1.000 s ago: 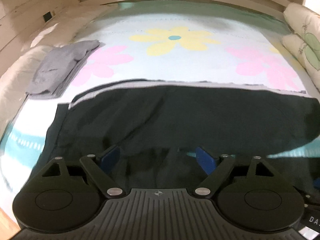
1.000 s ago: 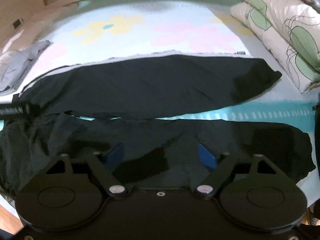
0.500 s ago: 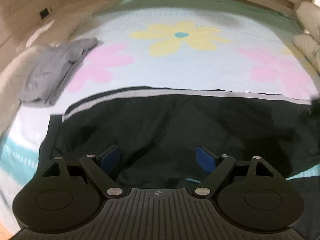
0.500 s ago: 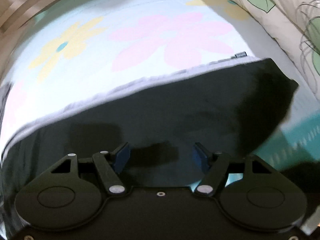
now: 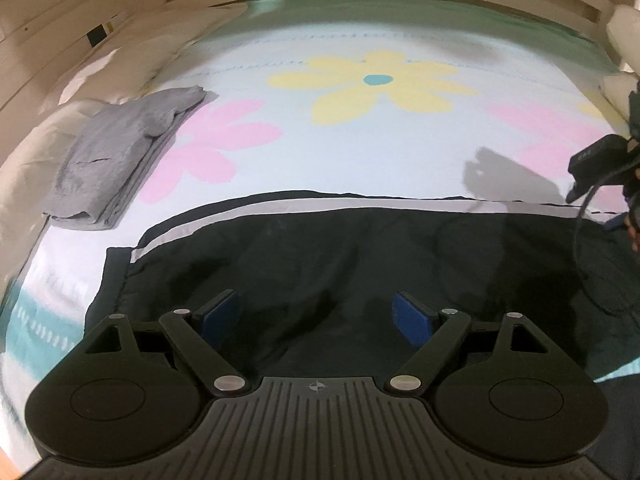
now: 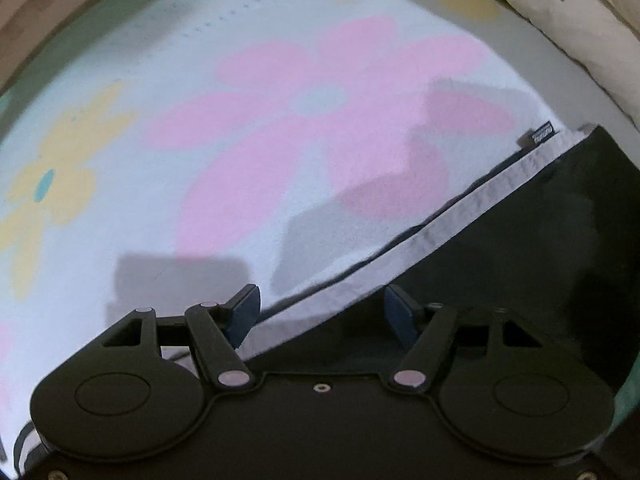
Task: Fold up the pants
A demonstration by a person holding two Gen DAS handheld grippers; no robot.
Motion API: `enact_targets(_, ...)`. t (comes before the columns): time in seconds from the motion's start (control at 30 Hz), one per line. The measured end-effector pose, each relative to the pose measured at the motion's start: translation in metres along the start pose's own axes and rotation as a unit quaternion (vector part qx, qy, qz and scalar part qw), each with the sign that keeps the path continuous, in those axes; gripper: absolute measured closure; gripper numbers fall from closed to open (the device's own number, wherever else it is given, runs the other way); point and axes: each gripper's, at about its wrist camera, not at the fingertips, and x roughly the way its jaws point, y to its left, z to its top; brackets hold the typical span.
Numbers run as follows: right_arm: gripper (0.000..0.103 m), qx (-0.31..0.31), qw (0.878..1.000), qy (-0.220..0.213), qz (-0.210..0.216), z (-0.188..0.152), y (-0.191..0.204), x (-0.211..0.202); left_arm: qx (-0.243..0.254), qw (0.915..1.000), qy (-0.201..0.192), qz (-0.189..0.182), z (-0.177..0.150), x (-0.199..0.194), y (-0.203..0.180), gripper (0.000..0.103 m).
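Left gripper (image 5: 316, 312): pointing steeply down over the pants (image 5: 360, 264), jaws standing wide apart, grasping nothing; dark fabric is lying beneath the blue pads (image 5: 408, 318).
Right gripper (image 6: 320, 312): tilting down over the striped edge, jaws closing, the pale stripe (image 6: 400, 256) sitting between them but not yet pinched.
Pants position: lying flat on the flowered bedspread (image 5: 360, 152), near its front edge.
Long axis: running left to right in the left wrist view.
Pants look: black, slightly creased, grey-white side stripe along the far edge.
Nearby: folded grey garment (image 5: 116, 160) is resting apart at the left.
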Motion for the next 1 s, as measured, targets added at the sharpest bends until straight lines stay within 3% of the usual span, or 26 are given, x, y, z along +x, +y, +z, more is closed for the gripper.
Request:
enact_targets(0.07, 0.037, 0.003, 1.0, 0.0, -0.02, -0.002, 0.004, 0.006, 0.0, 1.0, 0.001, 0.003, 0.001, 0.001, 0.001, 0.02)
enact_targets(0.17, 0.051, -0.003, 0.999, -0.008, -0.048, -0.008, 0.005, 0.002, -0.004, 1.0, 0.005, 0.004, 0.001, 0.002, 0.001, 0.02)
enact_targets(0.23, 0.068, -0.006, 0.999, -0.007, -0.041, -0.012, 0.003, -0.003, -0.008, 0.9999, 0.008, 0.001, 0.002, 0.002, 0.002, 0.02)
enact_targets(0.27, 0.092, -0.007, 0.999, -0.006, -0.031, -0.015, -0.001, -0.007, -0.01, 0.9999, 0.009, -0.003, 0.002, 0.002, 0.002, 0.02)
enact_targets(0.3, 0.094, -0.008, 1.0, -0.002, -0.029, -0.016, -0.002, -0.009, -0.012, 0.9999, 0.011, -0.006, 0.001, 0.001, 0.002, 0.02)
enact_targets(0.5, 0.098, -0.014, 0.999, 0.025, 0.025, -0.04, -0.029, -0.035, -0.025, 0.9993, 0.017, -0.024, 0.004, 0.004, 0.005, 0.02)
enact_targets(0.8, 0.098, -0.043, 0.997, 0.026, 0.058, -0.091, -0.067, -0.064, -0.08, 0.99, 0.045, -0.107, 0.041, 0.035, 0.007, 0.02)
enact_targets(1.0, 0.098, -0.046, 0.996, 0.033, 0.064, -0.092, -0.079, -0.057, -0.117, 0.9854, 0.062, -0.107, 0.061, 0.07, 0.001, 0.02)
